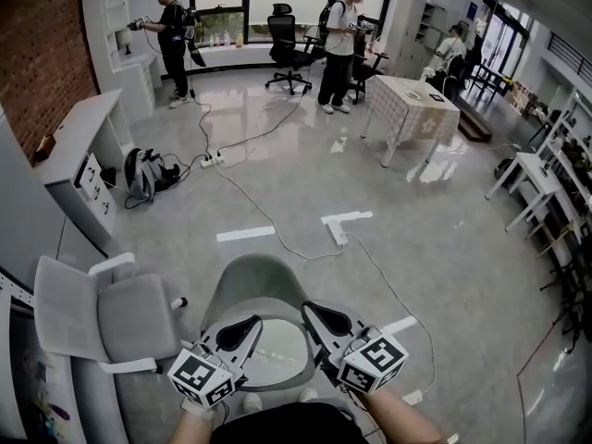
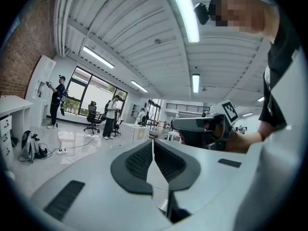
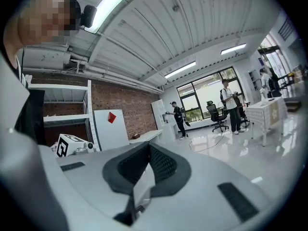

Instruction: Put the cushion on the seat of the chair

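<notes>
Cushion (image 1: 259, 285), grey-green soft round pad, looks light and floppy; left tongs (image 1: 250, 324) and right tongs (image 1: 313, 311) clamped on its thin rim, right of grey padded chair (image 1: 139, 317).

The left tongs (image 2: 153, 143) are closed: ribbed dark pads meet at the tips, a pale sliver of cushion (image 2: 154, 170) wedged between them. Just beyond, to the right, a hand (image 2: 240, 141) holds the right tongs (image 2: 177, 125). Far off, people (image 2: 112, 115) stand near windows (image 2: 79, 93).
</notes>
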Motion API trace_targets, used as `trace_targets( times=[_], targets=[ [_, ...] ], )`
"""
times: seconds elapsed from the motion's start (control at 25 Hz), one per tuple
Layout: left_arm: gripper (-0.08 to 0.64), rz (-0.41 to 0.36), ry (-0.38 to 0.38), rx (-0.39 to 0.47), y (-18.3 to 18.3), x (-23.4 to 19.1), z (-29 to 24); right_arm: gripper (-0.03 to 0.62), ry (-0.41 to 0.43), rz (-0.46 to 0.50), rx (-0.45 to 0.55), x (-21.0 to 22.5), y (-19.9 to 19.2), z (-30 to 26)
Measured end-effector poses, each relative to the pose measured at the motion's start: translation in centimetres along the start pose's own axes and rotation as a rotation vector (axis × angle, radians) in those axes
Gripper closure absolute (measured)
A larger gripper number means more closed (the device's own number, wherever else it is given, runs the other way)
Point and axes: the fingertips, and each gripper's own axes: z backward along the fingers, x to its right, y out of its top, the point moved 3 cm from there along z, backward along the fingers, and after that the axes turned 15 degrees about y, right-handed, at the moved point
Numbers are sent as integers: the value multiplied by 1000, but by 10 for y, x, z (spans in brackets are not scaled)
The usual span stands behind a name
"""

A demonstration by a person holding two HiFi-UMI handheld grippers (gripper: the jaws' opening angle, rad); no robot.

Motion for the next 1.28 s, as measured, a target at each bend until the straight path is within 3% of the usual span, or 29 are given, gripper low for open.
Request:
trace_targets(
  times=[0.68, 1.28],
  targets=[
    [545, -30, -32, 21, 14, 15, -16, 584, 0, 34, 12, 4, 4, 12],
    [545, -28, -28, 8, 6, 25, -14, 584, 0, 1, 7, 7, -6, 23]
  ],
)
